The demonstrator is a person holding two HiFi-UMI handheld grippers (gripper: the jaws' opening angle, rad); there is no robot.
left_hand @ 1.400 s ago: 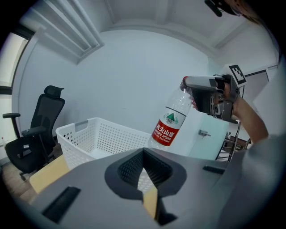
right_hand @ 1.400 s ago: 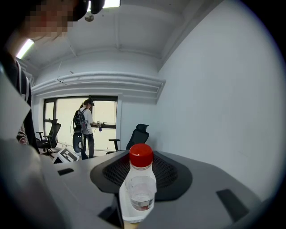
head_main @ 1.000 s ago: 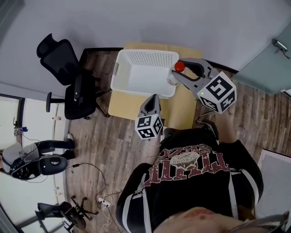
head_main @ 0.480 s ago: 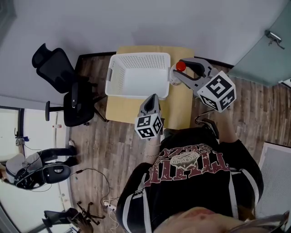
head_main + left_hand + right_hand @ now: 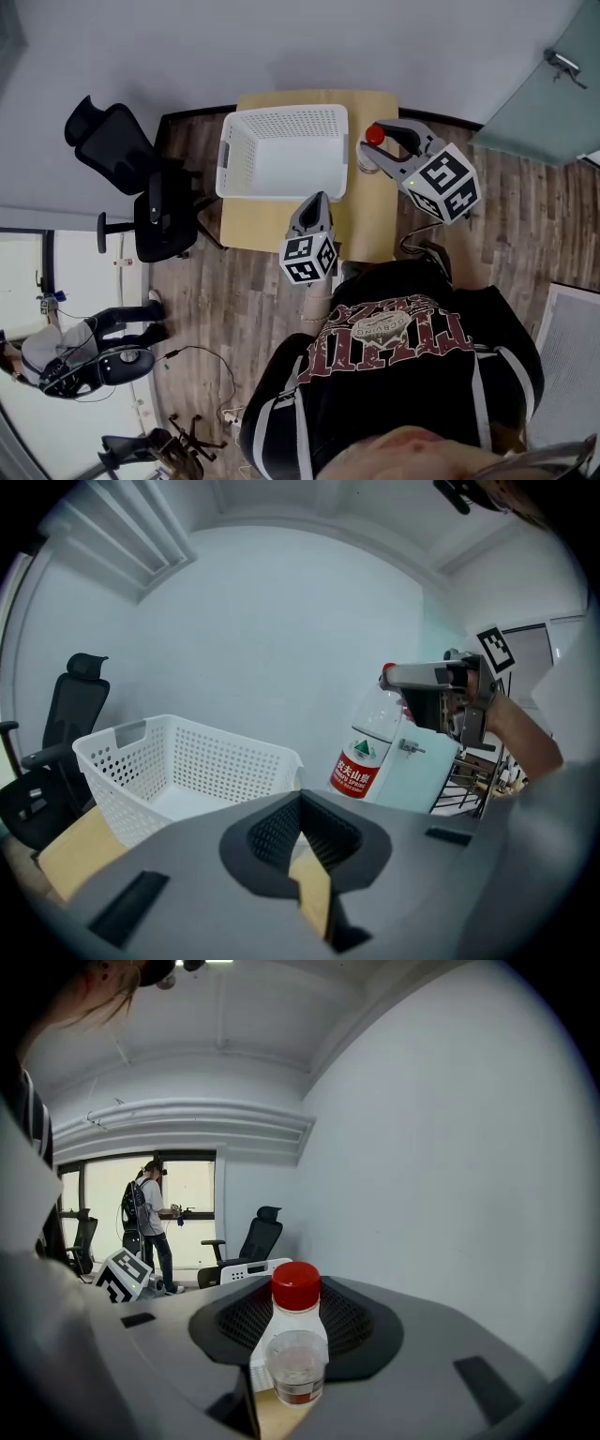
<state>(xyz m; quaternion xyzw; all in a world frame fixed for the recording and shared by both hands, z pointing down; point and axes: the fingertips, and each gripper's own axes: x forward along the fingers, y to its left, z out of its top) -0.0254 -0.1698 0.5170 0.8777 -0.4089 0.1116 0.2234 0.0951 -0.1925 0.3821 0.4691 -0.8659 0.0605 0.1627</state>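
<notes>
— What does the right gripper (image 5: 371, 142) have?

— It is clamped on a water bottle (image 5: 365, 159) with a red cap (image 5: 374, 135). The jaws squeeze it near the top, just under the cap.

— Where is the bottle?

— Over the right part of the small wooden table (image 5: 370, 217), just beside the right wall of the white basket (image 5: 228, 155). It stands almost straight up, with the cap on top. It has a red label (image 5: 354, 771). From the left gripper view its bottom is hidden, so nobody can tell if it touches the table.

— And the left gripper (image 5: 315, 201)?

— Its jaws are pressed together and hold nothing. It hangs over the near edge of the table, pointing at the basket. It is well apart from the bottle.

— What else is there?

— A black office chair (image 5: 131, 178) stands on the wood floor, left of the table. Another person (image 5: 150, 1222) stands far off by a window.
</notes>
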